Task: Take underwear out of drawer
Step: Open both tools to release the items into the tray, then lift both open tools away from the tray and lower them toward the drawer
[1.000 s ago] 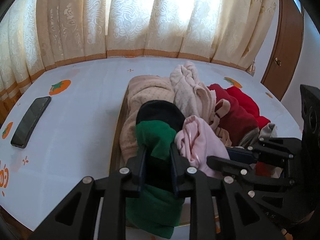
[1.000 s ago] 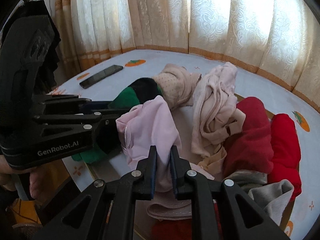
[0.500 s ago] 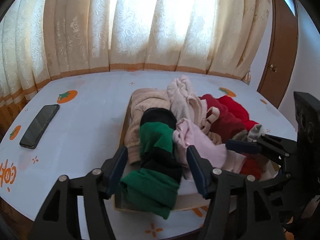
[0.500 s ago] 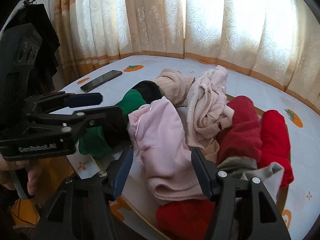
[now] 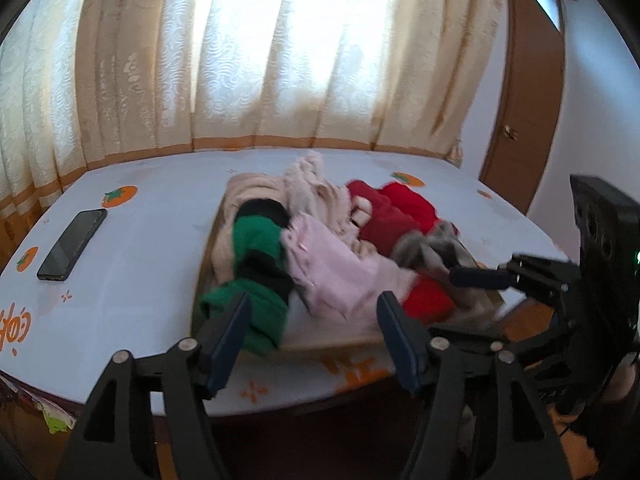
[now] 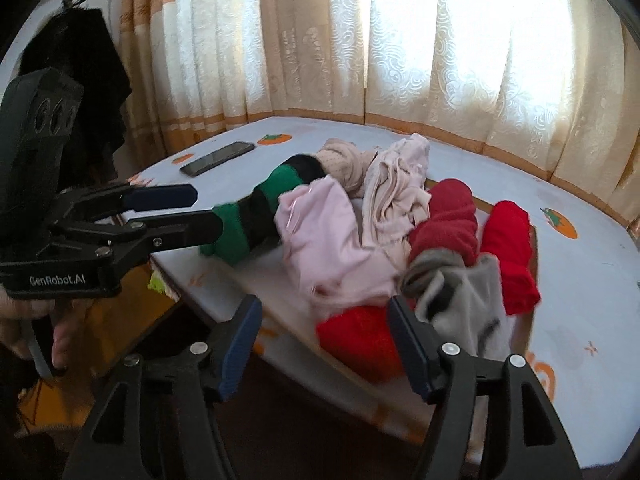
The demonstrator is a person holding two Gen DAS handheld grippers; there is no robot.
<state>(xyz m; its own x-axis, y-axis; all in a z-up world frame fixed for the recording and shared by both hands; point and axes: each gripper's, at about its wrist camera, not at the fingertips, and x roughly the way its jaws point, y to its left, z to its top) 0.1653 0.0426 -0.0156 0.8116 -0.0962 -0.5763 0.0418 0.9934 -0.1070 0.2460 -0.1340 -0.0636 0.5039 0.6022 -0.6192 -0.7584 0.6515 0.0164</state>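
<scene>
Both jaws had just been opened, nothing between them: left gripper [image 5: 312, 320], right gripper [image 6: 324, 322]. Released underwear [image 5: 256, 268] was heaped in the drawer [image 5: 200, 276], green-and-black piece overhanging at seven o'clock. A slide off could be expected.

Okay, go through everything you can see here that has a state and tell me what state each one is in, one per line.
left gripper: open, jaws just opened, nothing held
right gripper: open, jaws just opened, nothing held
green and black garment: released, draped over the tray's near edge
pink garment: released, crumpled on the pile
tray: heaped with clothes
phone: flat, screen dark
curtains: drawn
</scene>
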